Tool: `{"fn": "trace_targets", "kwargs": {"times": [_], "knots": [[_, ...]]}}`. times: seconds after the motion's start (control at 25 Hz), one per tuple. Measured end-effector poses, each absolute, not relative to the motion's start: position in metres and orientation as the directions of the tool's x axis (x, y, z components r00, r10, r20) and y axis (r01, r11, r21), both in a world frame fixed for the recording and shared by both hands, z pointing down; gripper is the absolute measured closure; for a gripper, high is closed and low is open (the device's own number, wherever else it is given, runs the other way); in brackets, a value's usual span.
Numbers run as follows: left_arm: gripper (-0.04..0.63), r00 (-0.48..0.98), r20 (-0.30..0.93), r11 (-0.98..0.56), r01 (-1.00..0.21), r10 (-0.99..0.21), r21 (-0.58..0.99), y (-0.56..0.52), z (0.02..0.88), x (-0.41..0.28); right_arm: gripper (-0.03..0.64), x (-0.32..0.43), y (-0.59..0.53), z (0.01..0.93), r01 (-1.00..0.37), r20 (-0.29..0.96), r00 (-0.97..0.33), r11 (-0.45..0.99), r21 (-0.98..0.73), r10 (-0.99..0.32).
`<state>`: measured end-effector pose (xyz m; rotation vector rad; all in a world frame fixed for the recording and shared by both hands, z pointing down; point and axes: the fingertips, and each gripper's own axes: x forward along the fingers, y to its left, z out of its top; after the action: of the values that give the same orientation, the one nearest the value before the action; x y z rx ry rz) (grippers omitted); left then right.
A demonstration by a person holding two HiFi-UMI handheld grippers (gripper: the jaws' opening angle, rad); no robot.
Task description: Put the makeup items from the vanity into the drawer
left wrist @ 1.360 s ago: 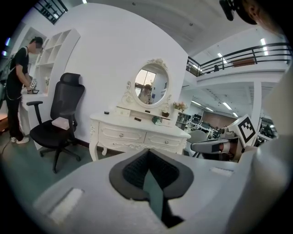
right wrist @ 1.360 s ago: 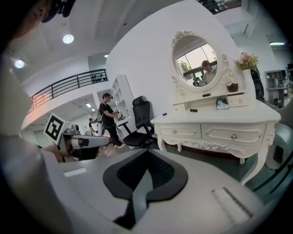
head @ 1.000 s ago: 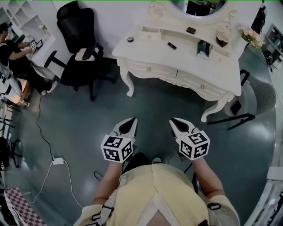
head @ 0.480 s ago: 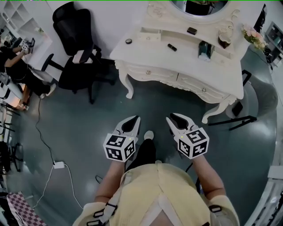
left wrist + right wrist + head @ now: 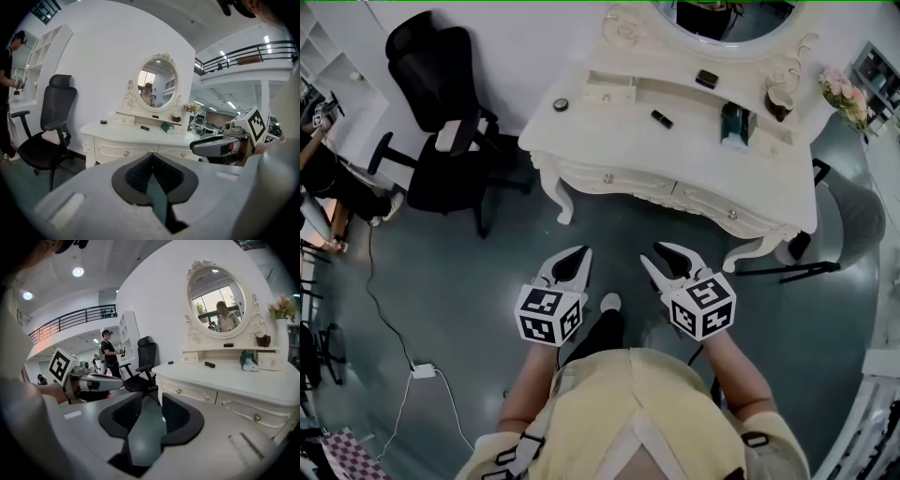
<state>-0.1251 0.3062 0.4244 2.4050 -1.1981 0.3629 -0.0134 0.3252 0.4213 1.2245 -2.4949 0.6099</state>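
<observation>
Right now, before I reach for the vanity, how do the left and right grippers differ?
Left gripper: fingers together. Right gripper: fingers apart, having just been opening, with nothing between them. The left gripper faces the vanity head-on; the right gripper angles toward the chair, with the vanity off to its side. Shared: both are empty and held over the floor, short of the vanity.

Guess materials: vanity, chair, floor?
Vanity: likely painted wood, cream-white, satin. The carved scrollwork and curved legs suggest it, though moulded resin is possible.
Chair: black, matte. The back looks like fabric or mesh and the frame like plastic, but it is too small to be sure.
Floor: dark grey-green, smooth, glossy with soft reflections. Probably epoxy-coated or polished concrete.
</observation>
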Motion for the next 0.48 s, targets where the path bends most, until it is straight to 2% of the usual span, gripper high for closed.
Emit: {"fn": "trace_targets", "kwargs": {"times": [0.48], "knots": [[0.592,0.592,0.42,-0.546,-0.803,-0.688,0.236,0.208,0.431,-0.145,0.477,-0.022,0.226,0.427,-0.823,0.458,-0.56,0.529,-0.208,-0.69]]}}
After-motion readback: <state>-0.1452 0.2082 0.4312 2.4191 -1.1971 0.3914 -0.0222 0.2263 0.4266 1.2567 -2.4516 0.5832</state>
